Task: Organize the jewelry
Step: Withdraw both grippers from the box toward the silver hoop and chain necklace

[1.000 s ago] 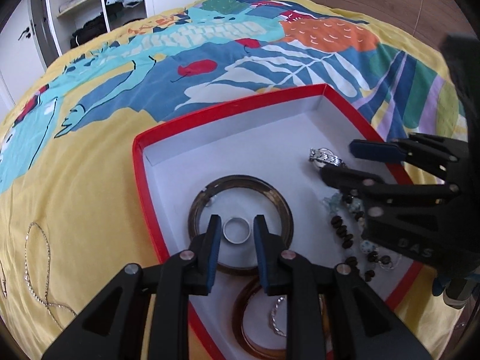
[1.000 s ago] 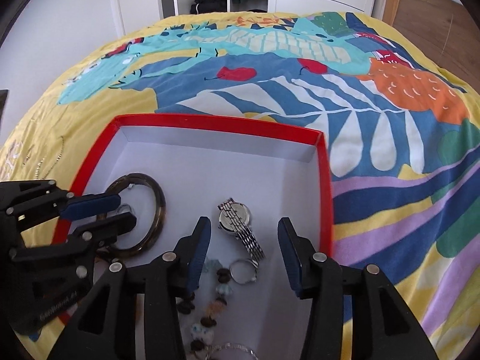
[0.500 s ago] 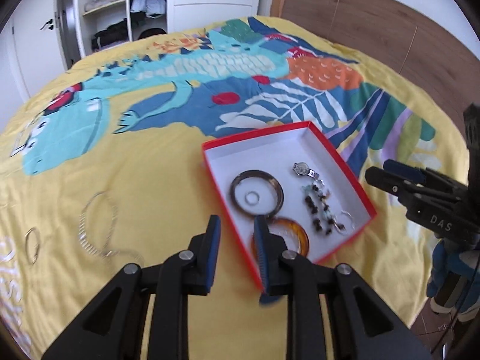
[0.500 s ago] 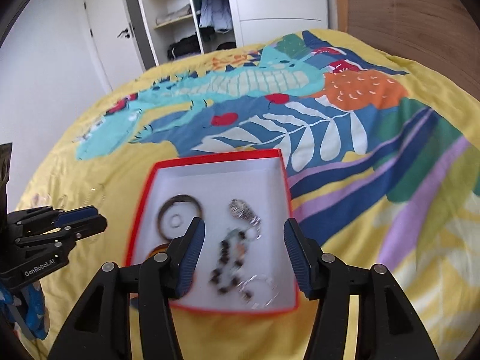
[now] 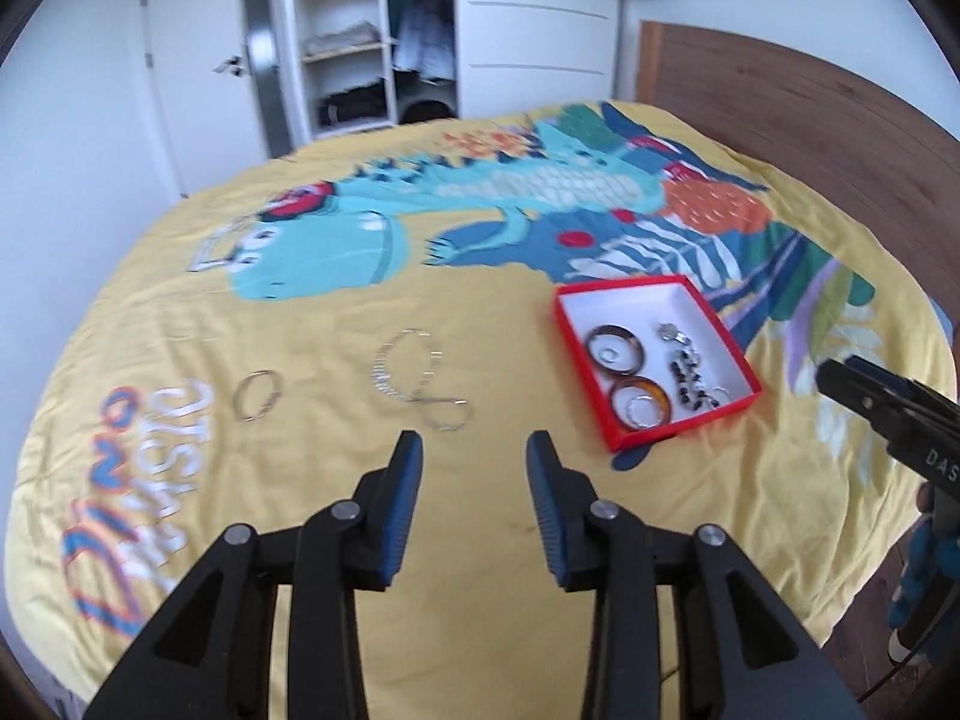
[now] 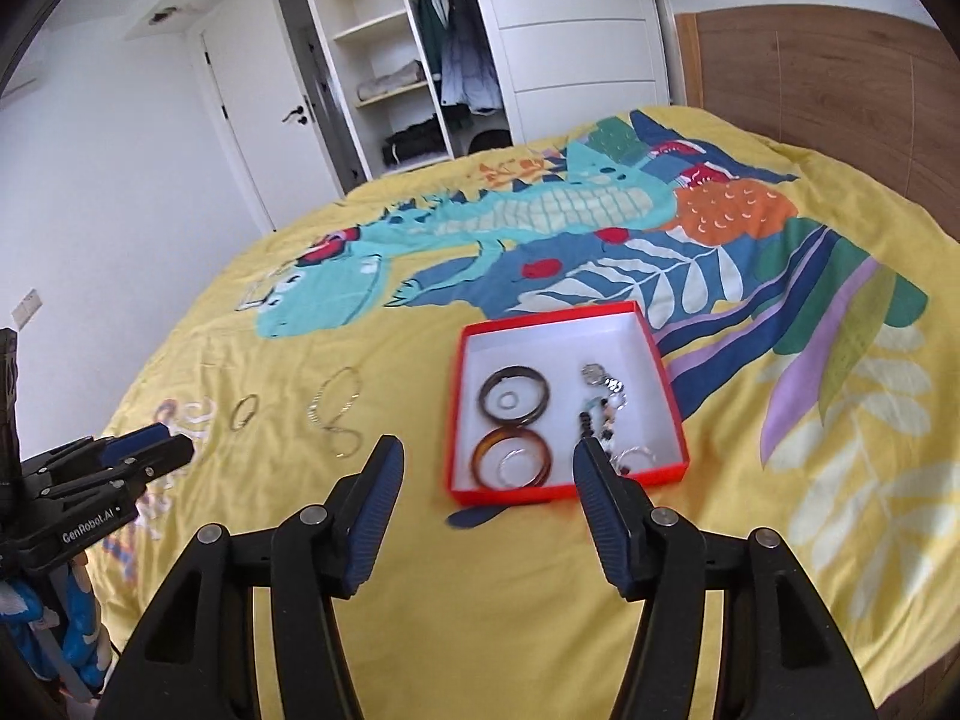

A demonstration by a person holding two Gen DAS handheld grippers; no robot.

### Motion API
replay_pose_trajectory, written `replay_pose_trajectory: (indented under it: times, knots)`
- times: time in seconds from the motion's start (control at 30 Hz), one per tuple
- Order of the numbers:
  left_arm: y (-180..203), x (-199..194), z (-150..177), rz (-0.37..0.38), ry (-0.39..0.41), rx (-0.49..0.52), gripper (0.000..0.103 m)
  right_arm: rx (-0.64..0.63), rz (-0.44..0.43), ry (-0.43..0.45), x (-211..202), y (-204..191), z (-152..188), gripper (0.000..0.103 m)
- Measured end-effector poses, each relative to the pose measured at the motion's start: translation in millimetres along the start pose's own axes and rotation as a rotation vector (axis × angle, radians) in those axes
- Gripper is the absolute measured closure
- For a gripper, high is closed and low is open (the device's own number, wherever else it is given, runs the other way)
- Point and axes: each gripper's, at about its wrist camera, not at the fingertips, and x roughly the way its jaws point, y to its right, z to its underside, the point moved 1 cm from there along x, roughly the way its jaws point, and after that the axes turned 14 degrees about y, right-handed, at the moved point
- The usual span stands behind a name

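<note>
A red box (image 5: pixel 735 354) (image 6: pixel 663 372) with a white inside lies on the bedspread. It holds a dark bangle (image 5: pixel 615 348) (image 6: pixel 514 401) around a small ring, an amber bangle (image 5: pixel 639 410) (image 6: pixel 511 455), a watch (image 6: pixel 595 373) and a bead bracelet (image 5: pixel 690 373). A silver chain (image 5: pixel 414 381) (image 6: pixel 337 409) and a silver ring (image 5: pixel 258 403) (image 6: pixel 243 411) lie loose on the yellow cloth left of the box. My left gripper (image 5: pixel 474 468) and my right gripper (image 6: pixel 483 465) are open, empty and held well back from the box.
The yellow dinosaur bedspread (image 5: pixel 360 330) covers the bed. A wooden headboard (image 6: pixel 840 84) is at the right. An open wardrobe (image 6: pixel 420 60) and a white door (image 6: pixel 264 120) stand behind the bed. The bed's near edge is below both grippers.
Both grippers pulled far back from the box. The left one let go of the small ring inside the dark bangle, then opened wider.
</note>
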Motion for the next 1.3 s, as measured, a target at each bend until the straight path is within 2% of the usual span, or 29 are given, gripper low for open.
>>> replay_pose_trajectory:
  times: [0.23,0.57,0.93,1.3]
  knots:
    - [-23,-53,7,-0.078,0.064,0.006,0.067,-0.042,-0.022,0.022,-38,-34,9,0.045]
    - [-50,-98,18,-0.106,0.123,-0.016,0.066,-0.085,-0.043,0.013,-61,-72,21,0.044]
    - [-90,-126,33,-0.102,0.165,-0.093,0.066,-0.148,-0.077,-0.012,-63,-123,33,0.044]
    - [-126,-125,48,-0.123,0.151,-0.150,0.066,-0.207,-0.110,-0.044,-52,-161,45,0.044]
